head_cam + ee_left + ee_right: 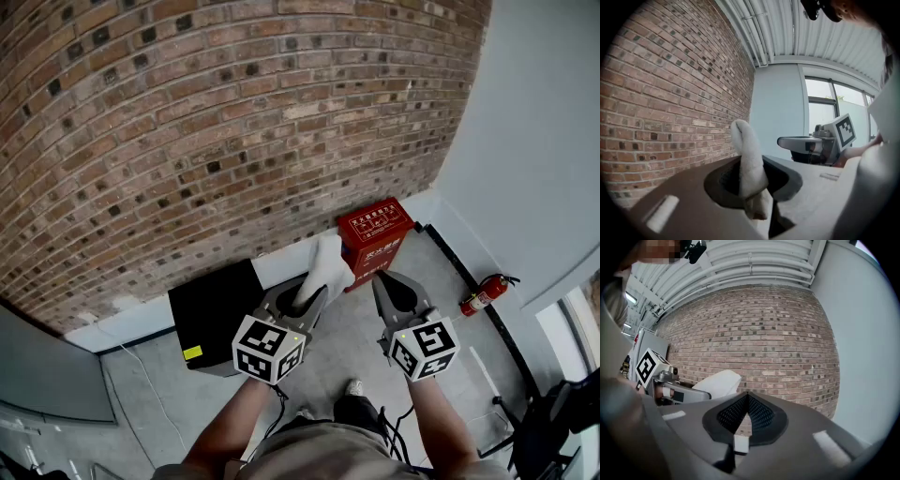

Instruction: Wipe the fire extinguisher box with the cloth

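Left tongs (312,292) clamp cloth (328,264), partly hiding red box (377,225); right tongs (380,278) closed, empty.

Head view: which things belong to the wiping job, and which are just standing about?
Job in hand:
- white cloth, clamped in the left gripper
- red fire extinguisher box at the foot of the brick wall
- right gripper, shut and empty

Standing about:
- black case left of the red box
- loose fire extinguisher lying on the floor
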Motion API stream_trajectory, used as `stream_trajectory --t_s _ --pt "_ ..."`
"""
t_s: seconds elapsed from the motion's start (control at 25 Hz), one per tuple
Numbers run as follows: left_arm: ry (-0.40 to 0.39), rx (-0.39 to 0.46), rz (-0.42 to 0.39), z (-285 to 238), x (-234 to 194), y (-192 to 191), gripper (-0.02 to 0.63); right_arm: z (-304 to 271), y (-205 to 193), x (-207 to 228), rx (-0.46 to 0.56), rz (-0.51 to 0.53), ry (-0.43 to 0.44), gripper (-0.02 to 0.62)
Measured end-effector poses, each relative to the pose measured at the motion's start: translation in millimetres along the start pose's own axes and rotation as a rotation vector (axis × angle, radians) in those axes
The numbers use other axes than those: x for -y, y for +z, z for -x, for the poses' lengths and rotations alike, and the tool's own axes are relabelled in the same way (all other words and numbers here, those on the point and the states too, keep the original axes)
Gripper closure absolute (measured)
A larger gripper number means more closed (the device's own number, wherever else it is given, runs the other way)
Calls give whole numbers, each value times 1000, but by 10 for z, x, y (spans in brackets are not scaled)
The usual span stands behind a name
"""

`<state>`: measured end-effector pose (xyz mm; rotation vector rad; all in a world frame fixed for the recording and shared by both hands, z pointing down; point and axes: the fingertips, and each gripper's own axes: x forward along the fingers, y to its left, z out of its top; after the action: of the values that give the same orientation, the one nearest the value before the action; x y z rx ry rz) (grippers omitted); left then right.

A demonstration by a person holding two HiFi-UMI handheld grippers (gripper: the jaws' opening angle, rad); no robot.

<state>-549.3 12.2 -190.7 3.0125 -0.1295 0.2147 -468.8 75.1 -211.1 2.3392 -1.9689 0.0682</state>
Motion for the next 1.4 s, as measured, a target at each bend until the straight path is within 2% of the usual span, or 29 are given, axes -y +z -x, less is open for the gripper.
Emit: stream_trajectory --t_s 0.44,0.72,1.12,1.4 --pt "-2 -4 -7 -69 27 6 512 -5 -19 54 8 -12 -7 571" --pt "12 -19 -6 -237 32 -30 512 -31 -80 266 1 -28 -13 571" --pt "93 -83 5 -1028 -71 -203 512 -298 -375 1054 -19 -85 39 571" --pt "202 -124 30 -1616 -388 -352 512 -653 -603 1675 -42 -118 95 571"
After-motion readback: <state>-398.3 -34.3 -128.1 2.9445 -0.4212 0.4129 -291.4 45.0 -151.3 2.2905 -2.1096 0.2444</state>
